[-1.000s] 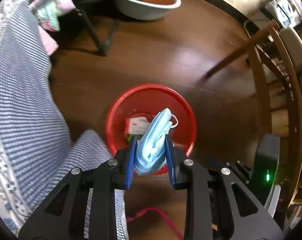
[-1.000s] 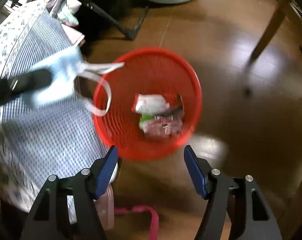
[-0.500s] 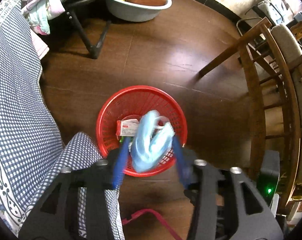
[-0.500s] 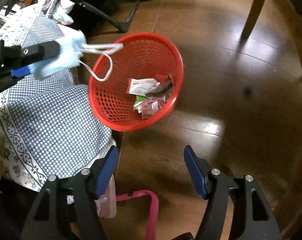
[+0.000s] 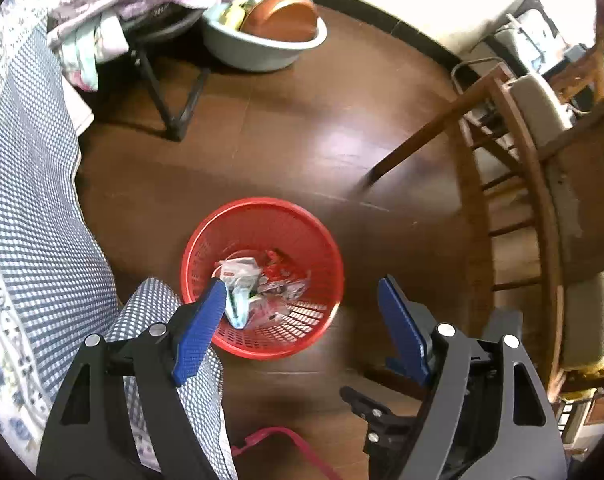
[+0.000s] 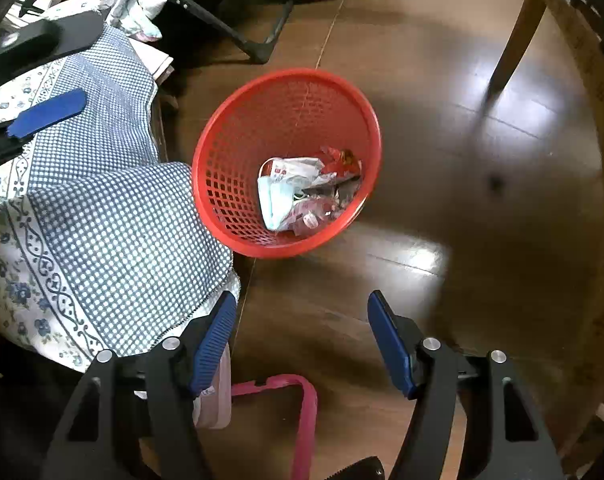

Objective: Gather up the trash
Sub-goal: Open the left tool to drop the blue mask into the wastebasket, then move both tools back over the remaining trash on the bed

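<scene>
A red mesh basket (image 5: 325,240) (image 6: 238,148) stands on the dark wooden floor. Inside it lies a light blue face mask (image 6: 276,200) (image 5: 238,310) on top of wrappers (image 6: 333,168). My left gripper (image 5: 302,284) hangs above the basket, its jaws opening wide with nothing between them. One blue pad of the left gripper (image 6: 48,114) shows at the left edge of the right wrist view. My right gripper (image 6: 302,300) is open and empty over the floor, nearer than the basket.
A blue checked cloth (image 6: 102,216) (image 5: 34,216) drapes down just left of the basket. A pale basin (image 5: 262,52) and a black folding stand (image 5: 170,112) sit farther back. Wooden chair legs (image 5: 413,148) rise at right. A pink strap (image 6: 305,412) lies on the floor below.
The left gripper let go of the blue mask, which dropped into the red basket. Its jaws spread wide and it rose. The right gripper backed away from the basket.
</scene>
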The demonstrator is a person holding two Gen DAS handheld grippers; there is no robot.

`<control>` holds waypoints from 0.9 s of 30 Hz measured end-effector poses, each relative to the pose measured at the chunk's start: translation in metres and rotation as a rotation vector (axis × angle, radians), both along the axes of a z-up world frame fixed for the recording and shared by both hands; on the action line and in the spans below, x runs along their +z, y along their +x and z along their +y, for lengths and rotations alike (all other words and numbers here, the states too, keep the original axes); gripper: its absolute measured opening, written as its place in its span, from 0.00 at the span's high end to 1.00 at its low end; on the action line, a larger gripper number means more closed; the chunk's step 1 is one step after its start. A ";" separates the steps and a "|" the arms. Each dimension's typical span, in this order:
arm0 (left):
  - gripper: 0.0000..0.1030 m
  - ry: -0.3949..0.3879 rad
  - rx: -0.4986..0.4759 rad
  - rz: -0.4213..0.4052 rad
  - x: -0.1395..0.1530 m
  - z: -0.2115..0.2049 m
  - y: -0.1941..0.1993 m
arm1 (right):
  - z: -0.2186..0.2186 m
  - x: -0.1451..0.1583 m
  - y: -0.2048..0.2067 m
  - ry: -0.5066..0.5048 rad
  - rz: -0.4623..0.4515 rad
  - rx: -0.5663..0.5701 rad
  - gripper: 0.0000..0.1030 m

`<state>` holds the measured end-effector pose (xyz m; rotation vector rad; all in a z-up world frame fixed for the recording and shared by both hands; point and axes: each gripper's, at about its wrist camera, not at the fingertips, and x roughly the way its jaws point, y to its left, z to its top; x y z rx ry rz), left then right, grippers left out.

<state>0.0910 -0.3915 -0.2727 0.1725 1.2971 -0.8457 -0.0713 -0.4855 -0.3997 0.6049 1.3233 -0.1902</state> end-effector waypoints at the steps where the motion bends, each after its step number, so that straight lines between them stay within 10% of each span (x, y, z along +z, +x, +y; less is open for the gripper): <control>1: 0.26 -0.023 -0.007 -0.014 0.011 0.003 -0.004 | 0.000 0.004 -0.001 -0.006 -0.003 0.003 0.35; 11: 0.23 -0.159 0.043 -0.226 0.133 0.089 -0.020 | 0.029 0.089 0.014 -0.129 -0.098 0.073 0.34; 21: 0.14 -0.019 0.587 -0.554 0.226 0.314 0.058 | 0.105 0.208 0.047 -0.256 -0.270 0.209 0.22; 27: 0.13 0.034 0.847 -0.556 0.227 0.428 0.097 | 0.183 0.269 0.085 -0.301 -0.368 0.336 0.11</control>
